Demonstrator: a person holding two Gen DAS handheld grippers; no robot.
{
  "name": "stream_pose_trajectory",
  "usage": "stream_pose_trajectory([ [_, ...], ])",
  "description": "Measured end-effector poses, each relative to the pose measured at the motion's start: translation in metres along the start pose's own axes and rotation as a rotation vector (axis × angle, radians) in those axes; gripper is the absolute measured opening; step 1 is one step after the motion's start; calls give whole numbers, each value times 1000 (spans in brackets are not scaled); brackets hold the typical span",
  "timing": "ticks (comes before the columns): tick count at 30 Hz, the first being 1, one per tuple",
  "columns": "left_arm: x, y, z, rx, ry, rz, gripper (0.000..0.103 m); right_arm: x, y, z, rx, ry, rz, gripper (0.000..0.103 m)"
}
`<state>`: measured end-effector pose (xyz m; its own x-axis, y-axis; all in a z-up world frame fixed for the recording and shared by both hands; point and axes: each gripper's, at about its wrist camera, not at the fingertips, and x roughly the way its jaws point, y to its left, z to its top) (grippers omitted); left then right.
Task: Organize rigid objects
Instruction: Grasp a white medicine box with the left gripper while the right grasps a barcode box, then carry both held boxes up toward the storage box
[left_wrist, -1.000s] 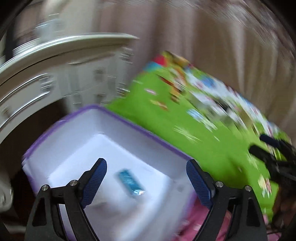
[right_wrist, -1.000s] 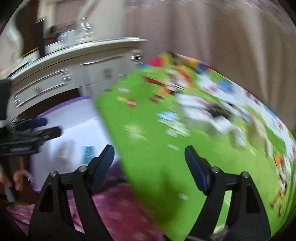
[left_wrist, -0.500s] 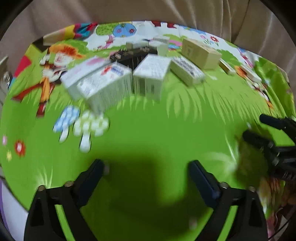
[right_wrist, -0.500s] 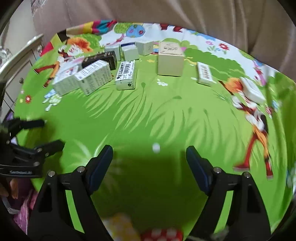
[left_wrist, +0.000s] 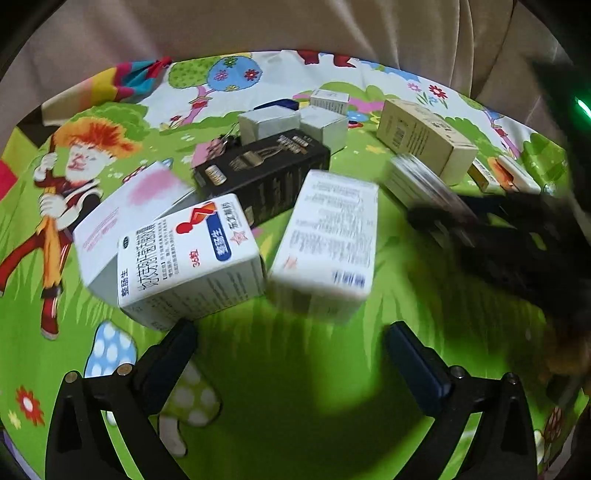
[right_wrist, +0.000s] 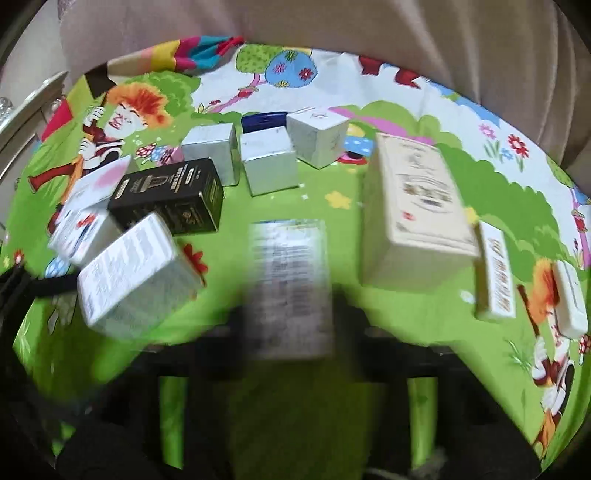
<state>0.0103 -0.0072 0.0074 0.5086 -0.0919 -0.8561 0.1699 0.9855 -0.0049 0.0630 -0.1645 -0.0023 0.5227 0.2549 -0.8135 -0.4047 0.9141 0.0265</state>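
On the worktop: cartoon-print green cloth (left_wrist: 295, 406) covering the whole surface.
Beige box (right_wrist: 417, 206): largest carton, lying flat right of centre, near the silver boxes.
Black box (left_wrist: 266, 173): lying flat behind the two white cartons.
White carton (left_wrist: 332, 243): just ahead of the left gripper, beside a second white carton with red and blue print (left_wrist: 188, 258).
Left gripper (left_wrist: 291, 354): jaws spread wide, holding nothing, low over the cloth.
Right gripper (right_wrist: 291, 332): heavily blurred; jaws flank a blurred white box (right_wrist: 291, 284); contact cannot be told.
Silver boxes (right_wrist: 267, 162): small cubes clustered at the back.
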Motion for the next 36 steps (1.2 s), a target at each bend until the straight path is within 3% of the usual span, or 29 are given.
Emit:
stream_pose_trajectory([
  [7,29,-16,44,40,-12,-26,103,-60,-39,-83,41,-37,-38,37],
  [8,29,-19,45,45,-17,-25,98,-65,-42,-90,42,-39,-40,37],
  [9,26,-23,43,49,-32,-32,88,-71,-46,-99,39,-40,-47,37],
  [10,17,-30,39,64,-52,-39,50,-76,-49,-107,41,-44,-51,37],
  [11,11,-36,36,67,-50,-42,41,-80,-53,-111,46,-50,-54,37],
  [12,7,-42,29,51,-39,-43,41,-83,-55,-115,54,-58,-55,37],
  [18,-21,-71,-25,22,-138,-11,41,-85,-53,-116,59,-58,-74,37],
  [24,-31,-77,-33,5,-112,0,41,-85,-54,-115,58,-58,-77,37],
  [29,-57,-80,-36,-10,-170,8,41,-88,-56,-117,69,-70,-125,37],
  [32,-77,-80,-34,-13,-219,15,41,-105,-56,-120,73,-157,-139,37],
  [36,-111,-81,-34,-17,-315,38,41,-150,-46,-133,120,-375,-164,37],
])
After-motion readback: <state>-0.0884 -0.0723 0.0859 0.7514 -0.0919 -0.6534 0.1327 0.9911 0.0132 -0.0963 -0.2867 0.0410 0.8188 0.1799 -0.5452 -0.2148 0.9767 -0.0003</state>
